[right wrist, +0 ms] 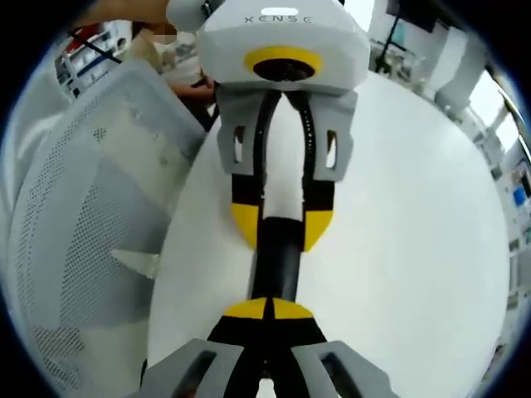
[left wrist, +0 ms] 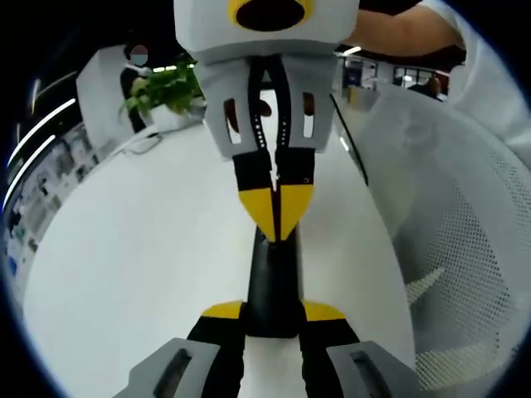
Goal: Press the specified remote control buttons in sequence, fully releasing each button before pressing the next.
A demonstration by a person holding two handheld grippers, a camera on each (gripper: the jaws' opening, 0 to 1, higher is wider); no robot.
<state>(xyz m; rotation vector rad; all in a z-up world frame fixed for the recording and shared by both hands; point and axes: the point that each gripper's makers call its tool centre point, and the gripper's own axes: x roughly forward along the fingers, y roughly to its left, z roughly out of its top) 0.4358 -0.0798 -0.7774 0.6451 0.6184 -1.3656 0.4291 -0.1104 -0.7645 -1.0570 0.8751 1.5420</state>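
Left gripper view showed our left gripper (left wrist: 272,319) clamping the near end of the remote control (left wrist: 272,282), its long axis running straight away toward the right gripper (left wrist: 275,217), whose pinched-together tips touched the far end.

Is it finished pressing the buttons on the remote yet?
Not that I can tell. Done: the left gripper has clamped one end of the black remote, with the white table behind it. In hand: the right gripper, jaws shut to a point, has its tip on the remote, probably mid-press. Left: lifting fully off, then any further buttons. The buttons are too dark to see, so I can't count presses.
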